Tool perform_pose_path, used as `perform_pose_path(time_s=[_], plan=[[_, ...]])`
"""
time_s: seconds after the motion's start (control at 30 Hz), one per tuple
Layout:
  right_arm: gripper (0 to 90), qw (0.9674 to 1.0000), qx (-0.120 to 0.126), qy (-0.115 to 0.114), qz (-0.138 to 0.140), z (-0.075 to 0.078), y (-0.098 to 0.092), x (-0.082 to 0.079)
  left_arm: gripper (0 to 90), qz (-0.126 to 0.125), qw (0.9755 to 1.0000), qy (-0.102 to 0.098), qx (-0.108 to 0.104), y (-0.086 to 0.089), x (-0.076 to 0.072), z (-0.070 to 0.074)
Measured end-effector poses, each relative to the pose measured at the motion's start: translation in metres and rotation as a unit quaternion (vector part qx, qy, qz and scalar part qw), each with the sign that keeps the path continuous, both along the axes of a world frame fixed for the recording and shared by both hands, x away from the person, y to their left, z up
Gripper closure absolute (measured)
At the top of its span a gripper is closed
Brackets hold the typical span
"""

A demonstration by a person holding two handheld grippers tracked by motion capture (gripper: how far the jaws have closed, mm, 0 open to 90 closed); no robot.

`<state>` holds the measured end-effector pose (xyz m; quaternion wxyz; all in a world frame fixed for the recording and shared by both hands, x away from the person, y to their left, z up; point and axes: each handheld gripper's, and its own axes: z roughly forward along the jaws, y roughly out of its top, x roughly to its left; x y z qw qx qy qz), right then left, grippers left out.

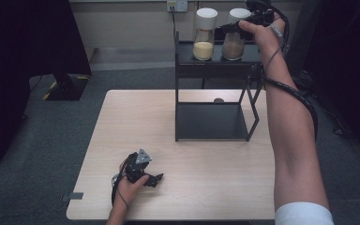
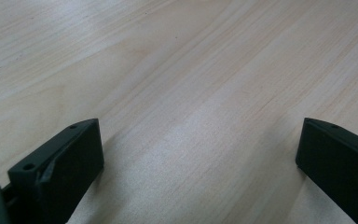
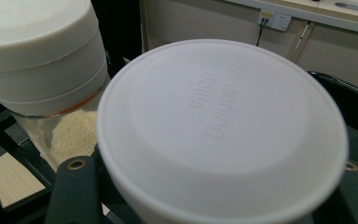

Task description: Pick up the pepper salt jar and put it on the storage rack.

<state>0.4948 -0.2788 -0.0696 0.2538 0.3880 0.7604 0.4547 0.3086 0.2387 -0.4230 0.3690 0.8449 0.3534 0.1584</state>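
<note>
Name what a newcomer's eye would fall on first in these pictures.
Two tall white-lidded jars stand on top of the black shelf at the table's far edge. The right hand-held gripper is raised to the darker-filled jar, its jaws either side of the lid. The left hand-held gripper rests open on the wooden table.

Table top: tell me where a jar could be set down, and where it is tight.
The table is bare on its left half and along the front, between the left tongs and the right forearm. The rack's lower shelf is empty too. The top shelf is crowded: yellow-filled jar, brown-filled jar, with the right tongs at its lid.
</note>
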Motion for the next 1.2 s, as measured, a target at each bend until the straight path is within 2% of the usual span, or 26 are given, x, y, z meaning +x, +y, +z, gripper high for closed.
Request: perform_pose_path(time_s=[0.13, 0.43, 0.47, 0.53, 0.6, 0.73, 0.9, 1.0, 1.07, 1.2], plan=[[34.8, 1.0000, 0.008, -0.002, 0.001, -0.003, -0.003, 0.000, 0.0, 0.000, 1.0000, 0.000, 0.000, 0.000, 0.000, 0.000], [34.2, 1.0000, 0.003, -0.004, -0.003, -0.003, 0.001, -0.002, 0.0, 0.000, 1.0000, -0.001, 0.000, 0.000, 0.000, 0.000], [32.6, 1.0000, 0.002, -0.003, -0.003, -0.003, 0.001, -0.002, 0.0, 0.000, 1.0000, -0.001, 0.000, 0.000, 0.000, 0.000], [19.3, 1.0000, 0.007, 0.003, 0.003, -0.003, 0.000, 0.001, 0.0, 0.000, 1.0000, -0.001, 0.000, 0.000, 0.000, 0.000], [12.7, 0.9999, 0.002, -0.007, -0.008, -0.004, 0.003, -0.004, 0.0, 0.000, 1.0000, 0.000, 0.000, 0.000, 0.000, 0.000], [2.7, 0.9999, -0.001, -0.002, -0.014, -0.002, 0.005, -0.008, 0.0, 0.000, 1.0000, 0.000, 0.000, 0.000, 0.000, 0.000], [0.0, 0.9998, -0.001, -0.010, -0.017, -0.002, 0.004, -0.018, 0.0, 0.000, 1.0000, 0.000, 0.000, 0.000, 0.000, 0.000], [0.0, 0.9997, -0.002, 0.000, -0.025, 0.000, 0.006, -0.023, 0.0, 0.000, 1.0000, 0.000, 0.000, 0.000, 0.000, 0.000], [0.0, 0.9997, 0.007, 0.001, -0.022, -0.001, 0.004, -0.027, 0.0, 0.000, 1.0000, 0.000, 0.000, 0.000, 0.000, 0.000], [0.0, 0.9994, 0.012, 0.001, -0.033, -0.002, 0.007, -0.036, 0.0, 0.000, 1.0000, 0.000, 0.000, 0.000, 0.000, 0.000]])
